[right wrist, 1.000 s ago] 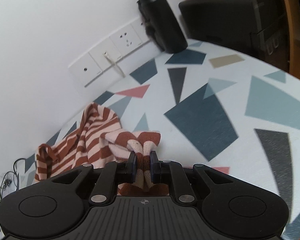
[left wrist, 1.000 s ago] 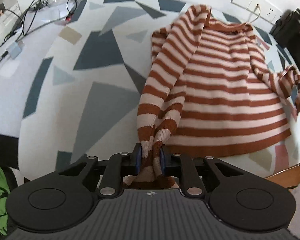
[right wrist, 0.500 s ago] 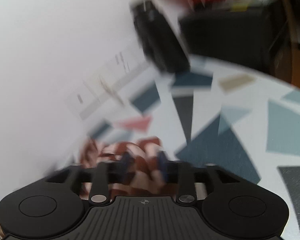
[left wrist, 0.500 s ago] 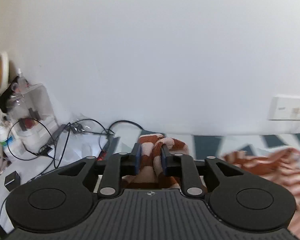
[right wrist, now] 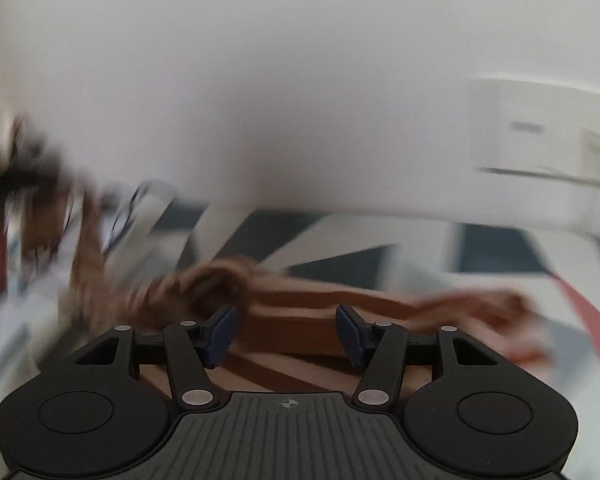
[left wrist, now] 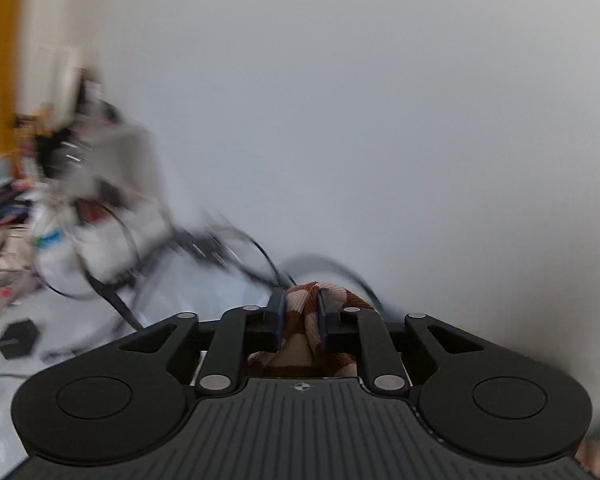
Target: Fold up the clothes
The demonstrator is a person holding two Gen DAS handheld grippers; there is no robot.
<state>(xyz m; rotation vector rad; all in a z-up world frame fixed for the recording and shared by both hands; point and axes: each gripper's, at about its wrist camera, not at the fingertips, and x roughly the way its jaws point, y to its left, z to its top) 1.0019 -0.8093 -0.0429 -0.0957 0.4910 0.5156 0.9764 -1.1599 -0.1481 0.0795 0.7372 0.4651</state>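
The rust-and-cream striped sweater [left wrist: 302,322] is pinched in my left gripper [left wrist: 302,312], which is shut on a bunched fold of it and points at the white wall. In the blurred right wrist view, my right gripper [right wrist: 286,330] stands open, its blue pads [right wrist: 220,334] wide apart. The striped sweater [right wrist: 300,312] lies spread on the patterned bed cover [right wrist: 500,248] just beyond and below those fingers, not held by them.
Black cables [left wrist: 228,252] and a white box with clutter [left wrist: 100,200] sit at the left near the wall. A small black block [left wrist: 18,338] lies lower left. White wall sockets [right wrist: 540,136] are on the wall at the right.
The right gripper has opened and let go of the sweater, and swung left toward the wall. The left gripper stays shut on the fabric, lifted and turned further left; both views are motion-blurred.
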